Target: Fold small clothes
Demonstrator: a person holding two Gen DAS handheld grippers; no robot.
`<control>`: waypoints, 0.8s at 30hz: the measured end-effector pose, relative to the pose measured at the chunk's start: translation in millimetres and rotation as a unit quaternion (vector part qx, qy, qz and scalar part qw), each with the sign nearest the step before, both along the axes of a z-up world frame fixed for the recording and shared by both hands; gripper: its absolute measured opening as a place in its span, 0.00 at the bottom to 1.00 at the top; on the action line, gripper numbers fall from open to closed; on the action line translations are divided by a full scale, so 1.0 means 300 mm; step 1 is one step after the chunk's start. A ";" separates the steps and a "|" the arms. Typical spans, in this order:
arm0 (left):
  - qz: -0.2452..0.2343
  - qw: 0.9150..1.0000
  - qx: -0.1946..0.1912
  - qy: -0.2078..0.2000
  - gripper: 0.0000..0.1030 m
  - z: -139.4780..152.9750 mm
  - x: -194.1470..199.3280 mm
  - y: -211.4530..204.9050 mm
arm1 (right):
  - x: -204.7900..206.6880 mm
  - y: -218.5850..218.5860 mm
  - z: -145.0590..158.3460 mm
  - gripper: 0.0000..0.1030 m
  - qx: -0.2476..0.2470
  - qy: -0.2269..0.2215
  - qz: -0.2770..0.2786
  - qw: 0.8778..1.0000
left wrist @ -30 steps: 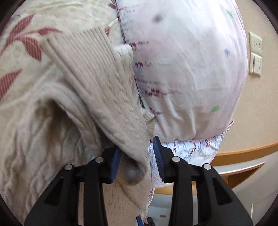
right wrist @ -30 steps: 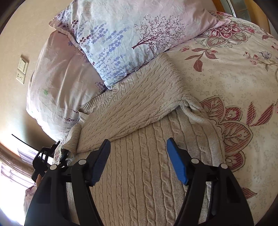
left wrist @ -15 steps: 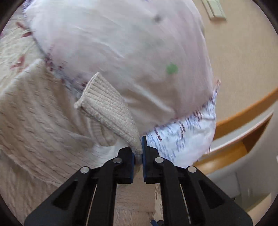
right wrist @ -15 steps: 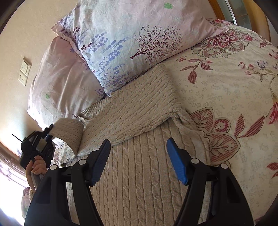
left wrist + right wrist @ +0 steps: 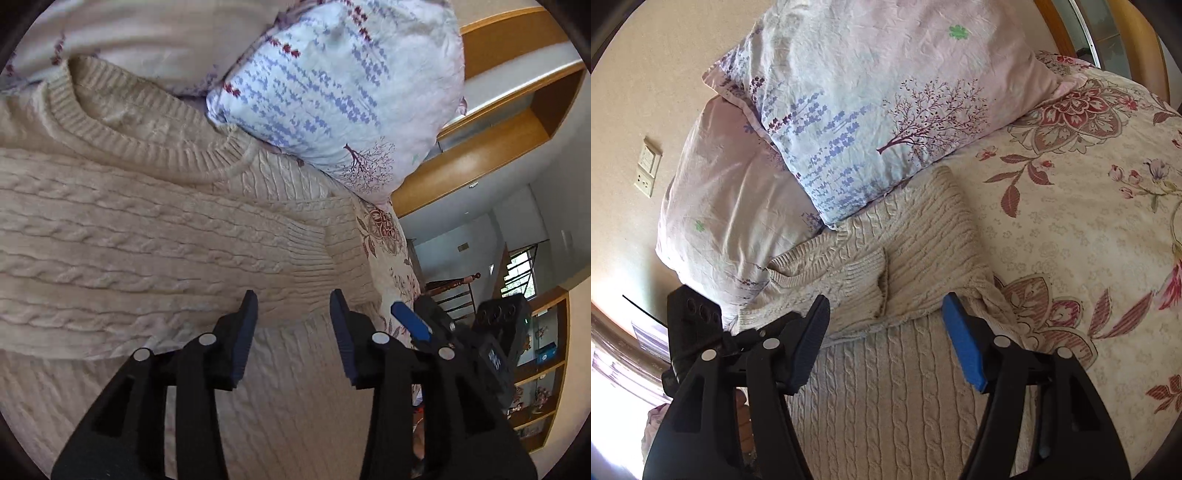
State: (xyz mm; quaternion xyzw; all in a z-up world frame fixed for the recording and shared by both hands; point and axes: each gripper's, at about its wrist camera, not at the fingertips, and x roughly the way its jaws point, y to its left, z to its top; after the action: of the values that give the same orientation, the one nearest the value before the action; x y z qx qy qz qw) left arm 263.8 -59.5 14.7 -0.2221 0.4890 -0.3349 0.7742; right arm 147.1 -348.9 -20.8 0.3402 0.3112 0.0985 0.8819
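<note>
A cream cable-knit sweater [image 5: 155,236] lies flat on the bed, its ribbed neckline [image 5: 140,136] against the pillows. Both sleeves are folded across the chest; the ribbed cuff [image 5: 317,254] of the left one lies just ahead of my left gripper [image 5: 293,314], which is open and empty above it. In the right wrist view the sweater [image 5: 905,387] fills the lower middle, with the folded cuff [image 5: 860,280] on top. My right gripper [image 5: 884,325] is open and empty over the sweater body. The left gripper's body shows at the left edge of the right wrist view.
Two pillows lie at the head of the bed, a blue-printed one [image 5: 871,110] and a pink one [image 5: 727,206]. The floral bedspread [image 5: 1089,206] extends to the right. A wall socket [image 5: 646,173] and wooden headboard [image 5: 498,122] are behind. The right gripper [image 5: 410,321] shows in the left wrist view.
My left gripper carried the sleeve cuff across the sweater's chest, laid it there and opened. The right gripper stayed open over the sweater body.
</note>
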 end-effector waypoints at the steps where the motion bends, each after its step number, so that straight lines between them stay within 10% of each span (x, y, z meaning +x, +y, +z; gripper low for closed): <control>1: 0.011 1.000 0.009 -0.015 0.40 0.034 -0.002 0.028 | 0.024 0.000 0.001 0.49 0.006 0.003 0.007 1.000; 9: 0.199 0.959 0.180 -0.093 0.40 0.100 -0.130 0.551 | 0.187 0.068 -0.059 0.42 0.013 0.054 0.052 0.997; 19: 0.261 0.956 0.130 -0.003 0.40 -0.038 -0.106 0.797 | 0.215 0.162 -0.093 0.41 -0.018 0.076 0.060 0.995; 21: 0.261 0.956 0.134 -0.011 0.41 -0.038 -0.102 0.784 | 0.225 0.187 -0.085 0.12 -0.031 0.070 0.079 0.994; 24: 0.258 0.956 0.138 -0.013 0.41 -0.039 -0.098 0.774 | 0.221 0.211 -0.025 0.09 -0.066 0.034 0.072 0.995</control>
State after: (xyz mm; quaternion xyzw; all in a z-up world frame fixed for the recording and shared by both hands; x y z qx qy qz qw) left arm 234.3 172.8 3.1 -0.2273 0.4466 -0.0552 0.8636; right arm 213.4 -285.4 -28.2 0.2613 0.3704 0.1298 0.8819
